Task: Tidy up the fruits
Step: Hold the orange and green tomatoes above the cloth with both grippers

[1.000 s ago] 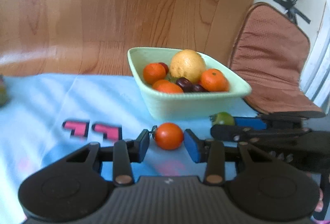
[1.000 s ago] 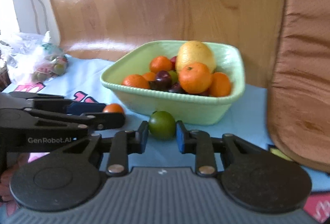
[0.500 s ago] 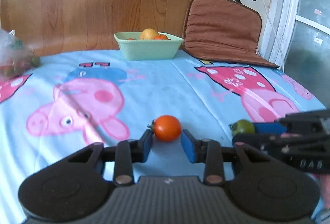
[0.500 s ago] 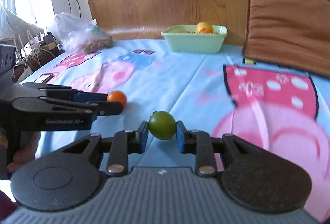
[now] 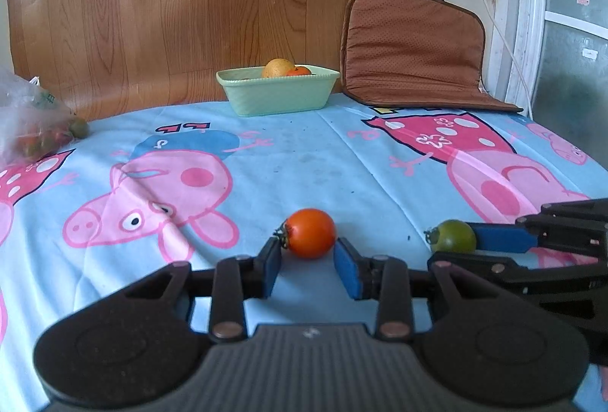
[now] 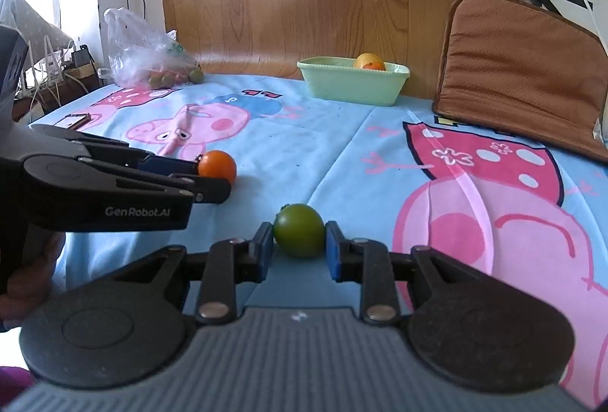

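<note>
Low in the left wrist frame, your left gripper [image 5: 308,262] has the orange tomato [image 5: 311,232] between its blue pads, the jaws opening slightly around it. At lower right there, and low centre in the right wrist frame, your right gripper [image 6: 299,251] clamps the green tomato [image 6: 299,229]. The green bowl [image 5: 279,97] sits at upper centre, well apart.

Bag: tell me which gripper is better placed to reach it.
Left. The bag lies far left; the left gripper, shut on the orange tomato, is on that side, while the right gripper would have to cross it.
</note>
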Motion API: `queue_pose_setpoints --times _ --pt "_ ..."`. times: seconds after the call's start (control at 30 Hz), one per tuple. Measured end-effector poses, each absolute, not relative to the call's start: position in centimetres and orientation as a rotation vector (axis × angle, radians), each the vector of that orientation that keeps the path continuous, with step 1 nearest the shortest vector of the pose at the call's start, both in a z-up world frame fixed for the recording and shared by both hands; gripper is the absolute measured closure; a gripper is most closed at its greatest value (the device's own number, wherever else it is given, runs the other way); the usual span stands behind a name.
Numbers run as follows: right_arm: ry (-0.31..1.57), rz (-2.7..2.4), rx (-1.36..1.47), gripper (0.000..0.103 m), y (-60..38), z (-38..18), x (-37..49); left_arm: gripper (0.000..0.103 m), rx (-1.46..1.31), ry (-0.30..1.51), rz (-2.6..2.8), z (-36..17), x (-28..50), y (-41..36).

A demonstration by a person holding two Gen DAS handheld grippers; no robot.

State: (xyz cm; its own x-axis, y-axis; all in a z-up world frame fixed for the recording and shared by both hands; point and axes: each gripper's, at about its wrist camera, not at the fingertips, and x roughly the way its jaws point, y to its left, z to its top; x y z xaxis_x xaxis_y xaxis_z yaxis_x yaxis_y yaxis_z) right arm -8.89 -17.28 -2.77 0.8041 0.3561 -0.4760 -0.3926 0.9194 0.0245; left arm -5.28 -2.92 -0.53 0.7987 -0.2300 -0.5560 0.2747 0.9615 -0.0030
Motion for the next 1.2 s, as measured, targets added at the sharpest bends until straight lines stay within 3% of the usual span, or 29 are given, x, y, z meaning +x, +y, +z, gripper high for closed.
queue_pose_setpoints --times 0.13,0.23,0.4,0.5,1.2 --pt "0.497 0.403 -0.068 0.071 -17.4 -2.8 -8.9 0.055 0.066 0.595 -0.302 -0.3 -4.8 -2.8" --pt "0.500 0.405 -0.060 0.071 -17.4 -2.8 -8.8 0.052 0.042 0.593 -0.318 0.0 -4.3 -2.5" --pt "0.504 0.404 -0.064 0.071 -17.4 -2.7 -8.7 0.054 0.033 0.605 -0.325 0.0 -3.2 -2.4" --pt "0.504 0.401 -0.059 0.071 -17.3 -2.5 -8.5 0.066 0.040 0.607 -0.309 -0.2 -3.2 -2.4" --pt "0.494 0.386 -0.062 0.070 -17.2 -2.6 -7.1 0.065 0.056 0.592 -0.291 -0.3 -3.3 -2.6"
